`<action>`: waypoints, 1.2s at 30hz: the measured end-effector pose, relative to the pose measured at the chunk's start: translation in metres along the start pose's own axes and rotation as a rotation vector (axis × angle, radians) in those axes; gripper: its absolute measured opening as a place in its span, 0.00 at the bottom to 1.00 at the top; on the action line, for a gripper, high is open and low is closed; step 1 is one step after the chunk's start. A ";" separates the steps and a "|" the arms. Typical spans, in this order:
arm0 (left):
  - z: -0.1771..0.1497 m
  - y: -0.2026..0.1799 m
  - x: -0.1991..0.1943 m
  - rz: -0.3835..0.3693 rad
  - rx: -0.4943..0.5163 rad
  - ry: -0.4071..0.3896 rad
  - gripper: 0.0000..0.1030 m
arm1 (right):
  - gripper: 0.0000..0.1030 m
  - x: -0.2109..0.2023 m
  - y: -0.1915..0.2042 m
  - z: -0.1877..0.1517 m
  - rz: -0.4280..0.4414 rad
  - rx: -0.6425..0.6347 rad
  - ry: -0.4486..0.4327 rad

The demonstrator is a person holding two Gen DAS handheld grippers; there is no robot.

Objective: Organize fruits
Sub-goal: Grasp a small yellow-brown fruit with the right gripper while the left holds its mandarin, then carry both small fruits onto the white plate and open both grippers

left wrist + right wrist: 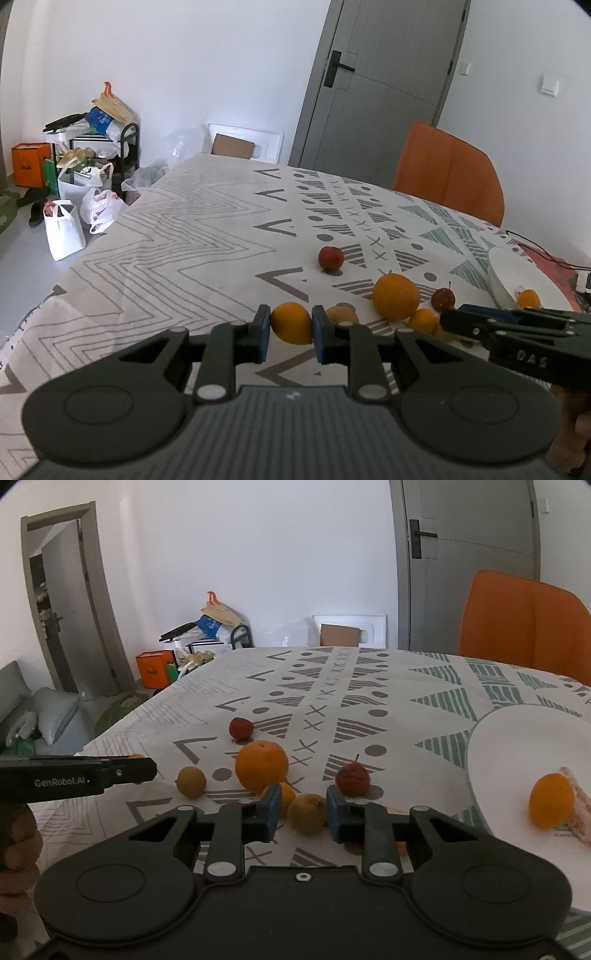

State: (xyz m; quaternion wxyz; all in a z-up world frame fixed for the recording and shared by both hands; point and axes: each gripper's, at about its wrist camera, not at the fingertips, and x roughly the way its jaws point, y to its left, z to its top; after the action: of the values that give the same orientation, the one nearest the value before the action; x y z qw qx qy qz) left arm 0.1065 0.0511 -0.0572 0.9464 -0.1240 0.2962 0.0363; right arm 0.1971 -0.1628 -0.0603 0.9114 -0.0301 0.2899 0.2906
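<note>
Gripping small orange (291, 323); left hand-held gripper (290, 332).

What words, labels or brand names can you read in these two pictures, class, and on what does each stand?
"GenRobot.AI" on the side of the left gripper, seen in the right wrist view.
"DAS", upside down, partly cut, on the right gripper body, left wrist view.
Print on the orange box and floor bags: too blurred.

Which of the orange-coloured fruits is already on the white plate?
The small orange fruit at the plate's right side. The big orange sits on the tablecloth, and another small one is clamped in the left tongs.
</note>
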 end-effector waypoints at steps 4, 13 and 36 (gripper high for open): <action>0.001 0.001 -0.004 -0.015 -0.006 -0.007 0.22 | 0.21 0.001 0.001 -0.004 0.000 -0.004 0.007; 0.003 -0.008 -0.005 -0.027 0.021 -0.010 0.22 | 0.19 -0.015 0.002 -0.011 0.048 -0.004 -0.006; 0.019 -0.080 0.001 -0.150 0.166 -0.034 0.22 | 0.19 -0.085 -0.044 -0.008 -0.058 0.093 -0.202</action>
State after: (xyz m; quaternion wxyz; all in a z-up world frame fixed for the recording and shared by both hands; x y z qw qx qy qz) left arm 0.1287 -0.0217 -0.0257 0.9583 -0.0665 0.2719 -0.0573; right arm 0.1610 -0.2445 -0.0256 0.9444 0.0332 0.2090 0.2518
